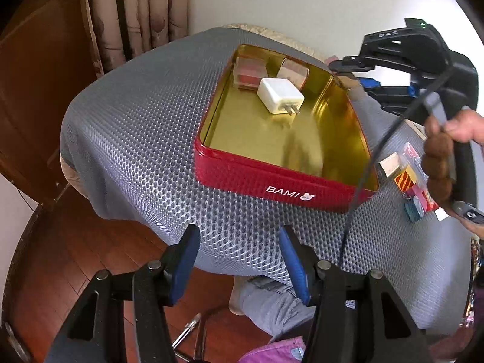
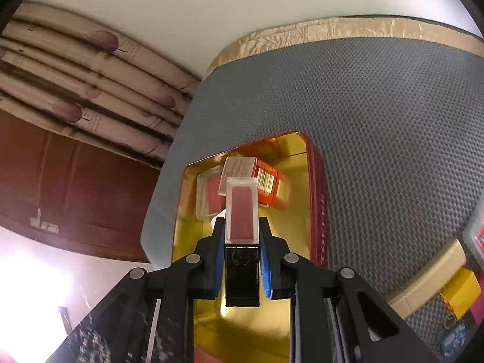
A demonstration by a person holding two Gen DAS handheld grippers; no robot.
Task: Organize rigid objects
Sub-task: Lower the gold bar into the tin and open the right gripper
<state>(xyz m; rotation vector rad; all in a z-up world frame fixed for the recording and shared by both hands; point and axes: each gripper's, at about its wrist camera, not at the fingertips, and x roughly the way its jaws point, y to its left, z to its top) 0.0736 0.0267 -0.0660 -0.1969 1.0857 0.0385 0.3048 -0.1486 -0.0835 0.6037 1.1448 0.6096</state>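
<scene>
A red BAMI tin (image 1: 272, 181) with a gold inside sits open on the grey mesh-covered surface. In it lie a white charger plug (image 1: 279, 95), a clear reddish box (image 1: 249, 72) and a tan box (image 1: 292, 72). My left gripper (image 1: 239, 236) hovers at the near edge of the surface, open, with nothing between its blue pads. My right gripper (image 2: 242, 224) is shut on a lip gloss tube (image 2: 242, 211) with a black cap, held over the tin (image 2: 317, 199). Beyond the tube lie a red barcoded box (image 2: 269, 181) and a clear box (image 2: 208, 193).
Several small colourful items (image 1: 405, 178) lie on the mesh right of the tin, among them a beige bar (image 2: 429, 284) and a yellow block (image 2: 459, 293). A hand (image 1: 462, 127) and a black cable (image 1: 372, 157) are at the right. Curtain and wooden cabinet stand behind.
</scene>
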